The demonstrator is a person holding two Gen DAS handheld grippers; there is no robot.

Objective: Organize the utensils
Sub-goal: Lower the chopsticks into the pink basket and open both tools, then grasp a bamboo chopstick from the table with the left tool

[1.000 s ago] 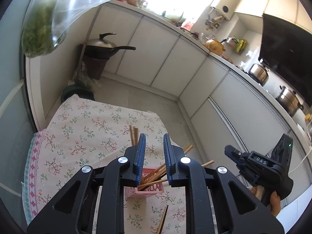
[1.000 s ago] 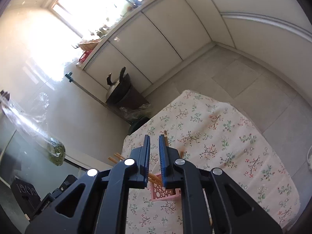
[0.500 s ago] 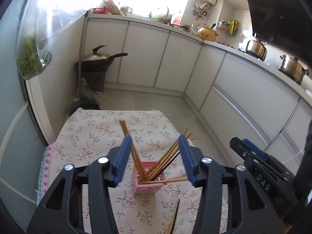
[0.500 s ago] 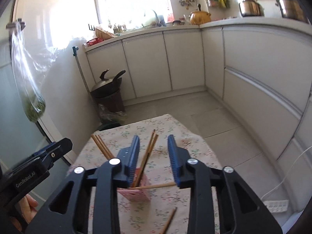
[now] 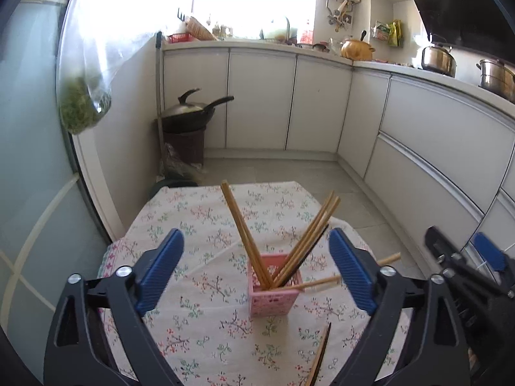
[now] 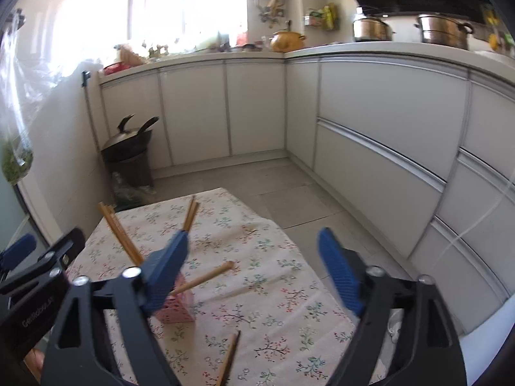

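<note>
A small pink basket (image 5: 273, 292) stands on the floral tablecloth (image 5: 199, 218) and holds several wooden chopsticks (image 5: 244, 231) leaning out to both sides. In the right wrist view the basket (image 6: 178, 310) is partly hidden behind my left finger. A loose chopstick (image 5: 320, 357) lies on the cloth in front of the basket; it also shows in the right wrist view (image 6: 229, 357). My left gripper (image 5: 256, 268) is open and empty, above and in front of the basket. My right gripper (image 6: 254, 271) is open and empty, to the right of the basket.
White kitchen cabinets (image 5: 318, 109) run along the back and right. A wok (image 5: 190, 114) sits on a dark stand at the left wall. A plastic bag of greens (image 5: 83, 109) hangs at the left. Pots (image 6: 444, 33) stand on the counter.
Both grippers have opened wide from nearly shut. Both have tilted up from looking down on the table to a level view of the basket and kitchen.
</note>
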